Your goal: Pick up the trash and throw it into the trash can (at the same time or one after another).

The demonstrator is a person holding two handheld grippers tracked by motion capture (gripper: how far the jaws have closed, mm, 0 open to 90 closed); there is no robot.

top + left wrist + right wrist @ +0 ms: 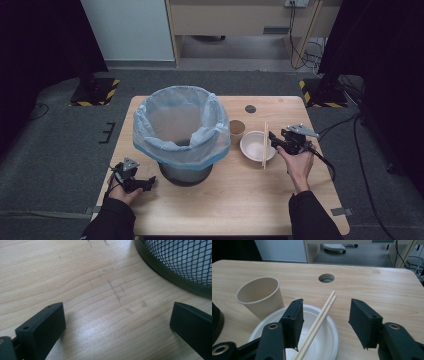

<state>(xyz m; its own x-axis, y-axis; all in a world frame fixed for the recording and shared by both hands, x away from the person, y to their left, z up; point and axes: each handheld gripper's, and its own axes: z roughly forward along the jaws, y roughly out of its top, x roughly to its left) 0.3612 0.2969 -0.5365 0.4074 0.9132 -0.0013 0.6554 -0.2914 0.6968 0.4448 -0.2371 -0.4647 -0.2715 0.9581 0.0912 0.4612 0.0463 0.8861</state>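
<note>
The right gripper (324, 322) has its jaws apart, with the chopsticks (319, 320) running up between them; the pads stand clear on both sides and press on nothing. The near ends of the chopsticks are cut off by the bottom edge of the right gripper view, so how far they reach toward the hand cannot be told there. They lie across the bowl (329, 340), a shallow white one whose near rim is hidden behind the jaws. In the high view the chopsticks (265, 145) cross the right side of the bowl (252, 145), with the right gripper (274, 140) at that rim, pointing left across the table. The right hand (299, 167) holds it from behind, forearm coming up from the bottom edge.

A paper cup (260, 296) stands upright just beside the bowl, toward the bin (182, 132); whether cup and bowl touch is not clear.

The left gripper (117, 322) is open wide over bare table (75, 277), nothing between its jaws. The bin's mesh wall and dark base ring (175, 277) are cut off at the top right of that view. In the high view the left gripper (150, 182) lies low near the bin's foot, the left hand (122, 190) resting at the table's near left; the bin's bag hides part of the base.
</note>
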